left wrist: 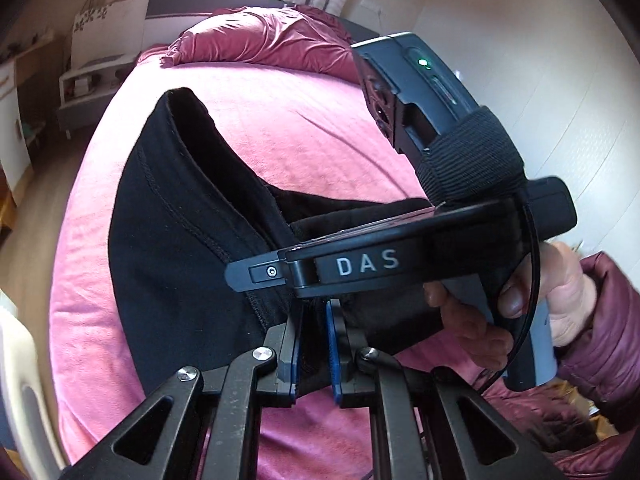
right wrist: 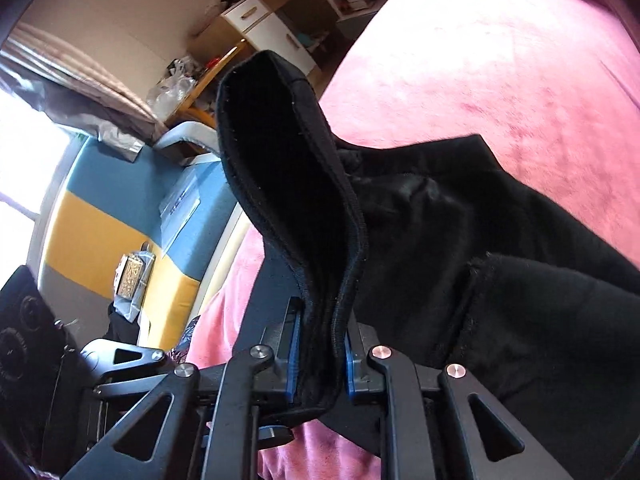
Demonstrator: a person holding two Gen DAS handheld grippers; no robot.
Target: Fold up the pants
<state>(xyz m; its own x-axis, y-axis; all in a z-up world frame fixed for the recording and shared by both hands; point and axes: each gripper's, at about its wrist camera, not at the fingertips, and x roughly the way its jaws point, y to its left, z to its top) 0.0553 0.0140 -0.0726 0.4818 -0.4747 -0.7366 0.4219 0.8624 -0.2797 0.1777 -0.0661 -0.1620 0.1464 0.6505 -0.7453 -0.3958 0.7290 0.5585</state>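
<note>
**A pink bed with black pants on it**

The bed [left wrist: 280,128] is covered all over by a pink plush blanket, smooth apart from a few shallow creases. At its far end lies a bunched dark-pink pillow [left wrist: 260,40], resting against the dark headboard [left wrist: 224,2]. Black pants [left wrist: 172,208] spread across the middle of the blanket; one part lies on the cover, while the nearer part is raised off it. In the right wrist view the same cover runs under the pants [right wrist: 460,220].
</note>
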